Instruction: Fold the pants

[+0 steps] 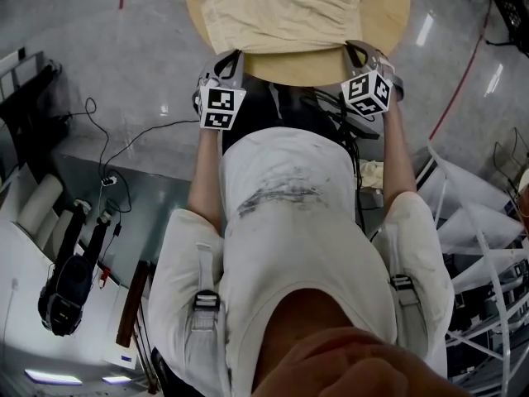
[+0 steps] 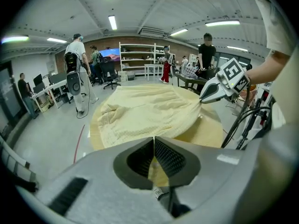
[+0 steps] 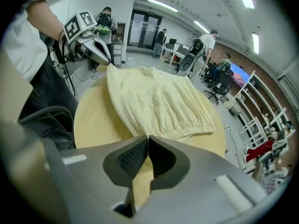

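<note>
Left claw (image 2: 153,146): clenched on one near corner of the pants (image 1: 285,7); pale yellow cloth sits in the pinch.
Right claw (image 3: 146,146): clamped the same way on the other near corner, with cloth caught between its jaws.
Claw to claw: side by side and well apart at the near rim of the round table (image 1: 395,15), with the near edge of the pants strung between them.
Near edge: raised off the tabletop at both corners.
Rest of the pants: straight ahead of both claws, spread flat on the table and reaching away from me.
Gathered edge: runs away from my right claw along my right side. I judge the waist is there and the length lies across me, left to right, though I cannot be sure.
Nearer hand: neither; each already holds its own corner.
Coming move, as I judge it: carry both corners forward together over the flat cloth toward the far edge.
What it turns on: keeping the two claws level, so the crease forms parallel to the near edge.
</note>
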`<move>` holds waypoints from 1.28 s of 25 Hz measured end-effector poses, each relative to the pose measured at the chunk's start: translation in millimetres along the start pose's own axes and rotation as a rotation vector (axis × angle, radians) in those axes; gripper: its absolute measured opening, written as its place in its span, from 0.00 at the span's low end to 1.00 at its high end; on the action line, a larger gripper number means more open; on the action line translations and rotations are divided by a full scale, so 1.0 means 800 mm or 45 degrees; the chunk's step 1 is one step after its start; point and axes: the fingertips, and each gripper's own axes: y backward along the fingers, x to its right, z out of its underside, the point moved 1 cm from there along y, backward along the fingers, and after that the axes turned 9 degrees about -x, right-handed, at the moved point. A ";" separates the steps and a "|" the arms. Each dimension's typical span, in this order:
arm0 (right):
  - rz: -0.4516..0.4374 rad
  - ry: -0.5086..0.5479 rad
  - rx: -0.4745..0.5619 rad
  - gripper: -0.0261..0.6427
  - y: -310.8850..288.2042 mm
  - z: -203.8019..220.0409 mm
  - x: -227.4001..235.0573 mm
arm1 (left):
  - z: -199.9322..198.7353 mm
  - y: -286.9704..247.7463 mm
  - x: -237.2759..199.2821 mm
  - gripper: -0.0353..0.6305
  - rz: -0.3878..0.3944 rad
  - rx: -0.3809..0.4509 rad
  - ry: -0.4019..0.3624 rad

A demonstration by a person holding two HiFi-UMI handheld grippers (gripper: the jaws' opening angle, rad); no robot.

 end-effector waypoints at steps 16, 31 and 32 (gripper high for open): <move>0.072 -0.117 0.005 0.06 0.006 -0.039 0.057 | -0.101 0.001 -0.068 0.08 0.007 0.128 -0.022; 0.152 -0.293 -0.062 0.06 -0.010 -0.061 0.108 | -0.186 -0.045 -0.123 0.08 0.138 0.168 -0.110; 0.159 -0.304 -0.065 0.06 -0.009 -0.061 0.111 | -0.192 -0.048 -0.124 0.08 0.145 0.171 -0.118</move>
